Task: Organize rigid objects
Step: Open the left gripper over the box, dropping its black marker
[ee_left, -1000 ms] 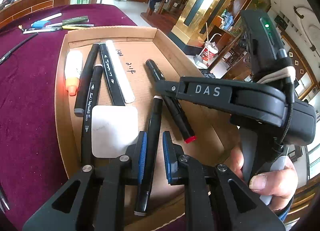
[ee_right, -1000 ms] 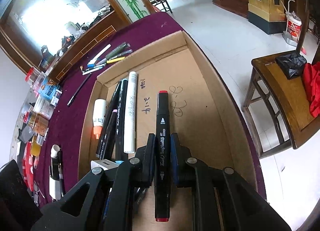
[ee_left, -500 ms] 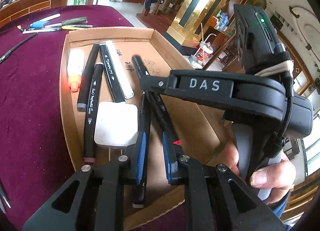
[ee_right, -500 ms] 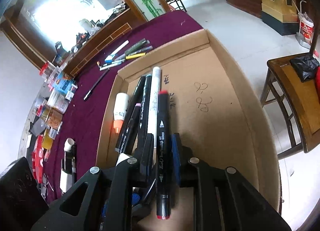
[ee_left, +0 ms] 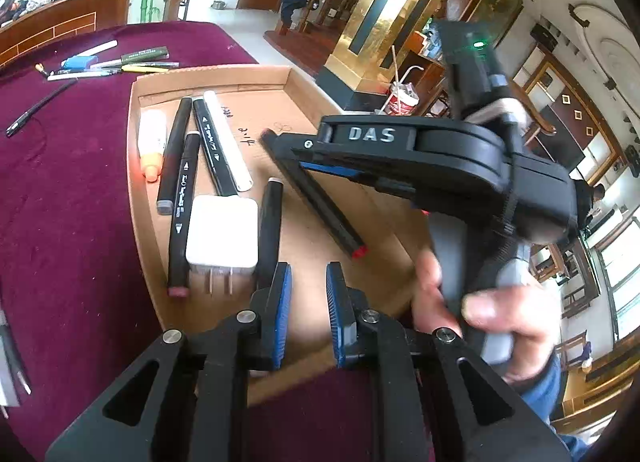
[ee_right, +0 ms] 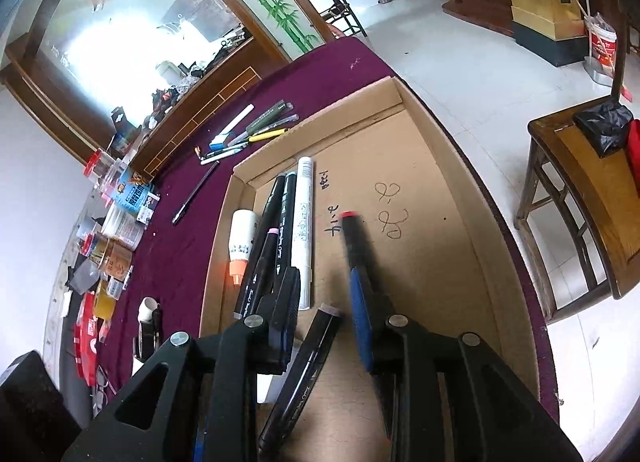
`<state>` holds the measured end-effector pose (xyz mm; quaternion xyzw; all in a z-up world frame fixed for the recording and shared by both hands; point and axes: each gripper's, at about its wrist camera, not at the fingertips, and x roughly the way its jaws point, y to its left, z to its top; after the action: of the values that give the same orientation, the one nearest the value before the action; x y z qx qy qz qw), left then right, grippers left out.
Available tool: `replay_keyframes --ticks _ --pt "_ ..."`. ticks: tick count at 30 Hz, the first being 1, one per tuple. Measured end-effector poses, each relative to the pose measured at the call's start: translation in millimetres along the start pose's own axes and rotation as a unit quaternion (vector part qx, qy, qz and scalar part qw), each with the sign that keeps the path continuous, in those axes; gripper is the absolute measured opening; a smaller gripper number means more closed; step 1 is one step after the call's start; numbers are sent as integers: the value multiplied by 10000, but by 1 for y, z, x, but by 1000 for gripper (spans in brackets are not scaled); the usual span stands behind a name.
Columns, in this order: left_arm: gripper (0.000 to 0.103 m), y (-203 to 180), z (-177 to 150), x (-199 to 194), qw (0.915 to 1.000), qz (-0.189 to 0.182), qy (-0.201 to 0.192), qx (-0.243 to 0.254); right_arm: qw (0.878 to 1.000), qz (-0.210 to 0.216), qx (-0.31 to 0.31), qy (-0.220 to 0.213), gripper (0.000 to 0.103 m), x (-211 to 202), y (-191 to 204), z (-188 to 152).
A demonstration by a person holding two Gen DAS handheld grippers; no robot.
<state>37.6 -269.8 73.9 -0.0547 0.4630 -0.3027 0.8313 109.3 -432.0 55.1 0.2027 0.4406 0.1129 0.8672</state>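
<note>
The maroon tabletop (ee_left: pixel 60 198) carries a shallow cardboard tray (ee_left: pixel 134 198) whose near rim is cut off behind both grippers. In the left wrist view the right gripper (ee_left: pixel 280 146) reaches across from the right, blurred, with the hand (ee_left: pixel 472 302) wrapped round its grip; its own fingertips are hard to make out there. The right wrist view shows them clearly: its jaws are opening, and the red-tipped marker (ee_right: pixel 354 240) lies along the right finger, its near half hidden behind that pad, so contact cannot be judged. Only the left wrist view shows that marker's other red end (ee_left: pixel 359 251), resting on the tray floor.

The left gripper (ee_left: pixel 308 290) points steeply down over the tray's near edge, jaws almost shut with nothing between them. Just left of it lies a black marker (ee_left: pixel 269 222), its near end hidden behind the left pad. Beside that sits a white charger (ee_left: pixel 222 232), prongs toward the camera. Farther left a row of markers (ee_left: pixel 182 198) and a white pen (ee_left: pixel 226 142) lie side by side, with a glue bottle (ee_left: pixel 152 142) nearest the left wall. Loose pens (ee_right: pixel 250 132) lie on the cloth beyond the tray.
</note>
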Motion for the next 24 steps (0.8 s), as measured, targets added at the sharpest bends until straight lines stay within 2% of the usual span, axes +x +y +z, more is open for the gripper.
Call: replay_keyframes --ticks 8,16,18,21,24 --pt "15 9 -14 -38 9997 163 -167 -28 9994 36 -279 -190 23 -5 11 -2" --pt "15 53 -48 -85 9971 476 -400 -433 9981 136 -526 -277 23 -7 22 -6" --pt "15 72 -62 -101 9948 672 -453 -615 9977 146 -567 -355 29 -10 24 -7" --pt "15 101 -85 -125 9896 965 -552 -917 9975 175 -557 -398 31 -11 24 -7" --pt "15 136 -109 -152 9793 1338 -722 -1339 9974 188 -578 -388 31 -10 25 -7"
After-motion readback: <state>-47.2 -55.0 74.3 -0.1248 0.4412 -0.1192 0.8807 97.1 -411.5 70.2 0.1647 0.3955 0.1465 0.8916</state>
